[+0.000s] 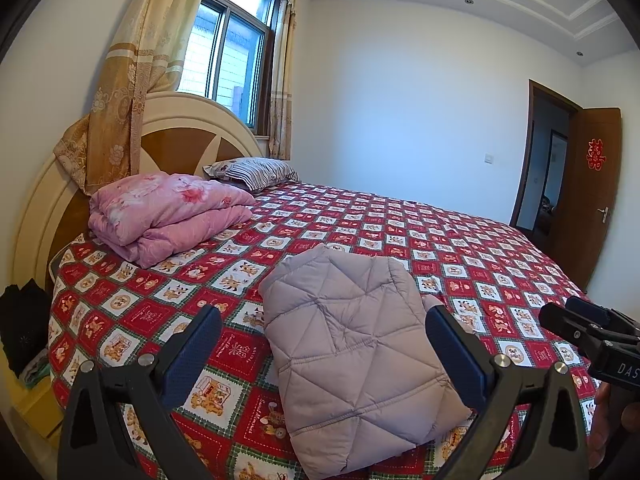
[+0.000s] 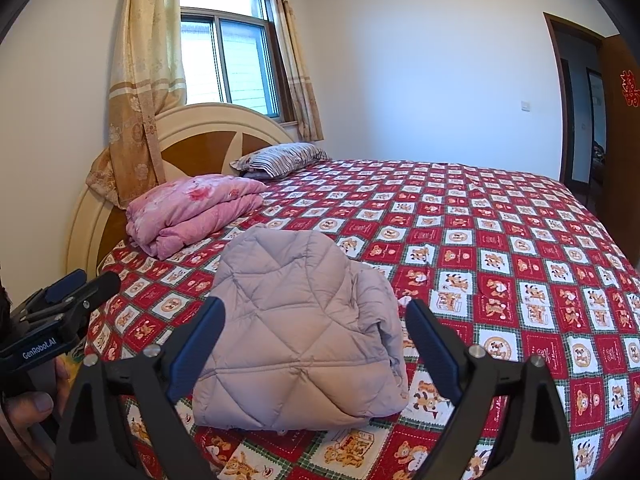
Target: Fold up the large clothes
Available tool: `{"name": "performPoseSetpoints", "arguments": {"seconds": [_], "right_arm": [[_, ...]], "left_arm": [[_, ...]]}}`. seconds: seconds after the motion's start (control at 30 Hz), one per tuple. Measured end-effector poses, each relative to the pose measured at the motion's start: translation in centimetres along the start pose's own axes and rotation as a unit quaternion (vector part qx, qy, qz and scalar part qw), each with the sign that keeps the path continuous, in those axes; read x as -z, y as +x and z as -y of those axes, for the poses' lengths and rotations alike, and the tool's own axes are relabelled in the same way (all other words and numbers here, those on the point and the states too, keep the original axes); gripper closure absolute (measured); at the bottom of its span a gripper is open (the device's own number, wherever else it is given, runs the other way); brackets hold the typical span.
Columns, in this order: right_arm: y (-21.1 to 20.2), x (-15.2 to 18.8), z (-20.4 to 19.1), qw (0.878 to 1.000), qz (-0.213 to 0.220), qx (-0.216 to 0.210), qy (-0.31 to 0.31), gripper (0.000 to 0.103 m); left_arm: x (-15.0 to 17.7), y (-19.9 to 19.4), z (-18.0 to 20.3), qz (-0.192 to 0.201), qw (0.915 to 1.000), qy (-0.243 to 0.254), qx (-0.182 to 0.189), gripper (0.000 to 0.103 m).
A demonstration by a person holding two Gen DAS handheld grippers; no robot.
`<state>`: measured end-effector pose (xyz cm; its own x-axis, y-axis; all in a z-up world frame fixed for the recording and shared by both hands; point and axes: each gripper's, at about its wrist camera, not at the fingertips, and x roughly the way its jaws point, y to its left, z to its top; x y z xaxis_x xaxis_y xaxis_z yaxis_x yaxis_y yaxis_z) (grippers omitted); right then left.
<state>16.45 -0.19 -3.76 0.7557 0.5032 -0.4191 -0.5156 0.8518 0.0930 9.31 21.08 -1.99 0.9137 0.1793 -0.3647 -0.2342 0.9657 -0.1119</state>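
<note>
A pale lilac quilted jacket lies folded into a compact block on the bed, near its front edge; it also shows in the right wrist view. My left gripper is open and empty, held above and in front of the jacket. My right gripper is open and empty too, hovering over the jacket's near side. Each gripper shows at the edge of the other's view: the right gripper and the left gripper.
The bed has a red checked bear-print cover. A folded pink quilt and a striped pillow lie by the round headboard. A dark bundle sits beside the bed at left. An open brown door stands at right.
</note>
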Motion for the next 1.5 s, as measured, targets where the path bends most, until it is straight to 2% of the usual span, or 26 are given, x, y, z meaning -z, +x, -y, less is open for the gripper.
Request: {"name": "performPoseSetpoints", "arguments": {"seconds": [1.0,1.27,1.5], "right_arm": [[0.0,0.5,-0.3,1.000,-0.005,-0.004,0.007,0.009],[0.0,0.4,-0.3,1.000,-0.002,0.000,0.007,0.008],[-0.1,0.1,-0.2,1.000,0.006,0.003,0.007,0.007]], "left_arm": [[0.7,0.8,-0.3,-0.010,0.9999,0.000,-0.003,0.001],[0.7,1.1,0.1,-0.016,0.9997,0.008,-0.016,0.001],[0.8,0.9,0.5,-0.010,0.9999,0.012,-0.003,0.001]]}}
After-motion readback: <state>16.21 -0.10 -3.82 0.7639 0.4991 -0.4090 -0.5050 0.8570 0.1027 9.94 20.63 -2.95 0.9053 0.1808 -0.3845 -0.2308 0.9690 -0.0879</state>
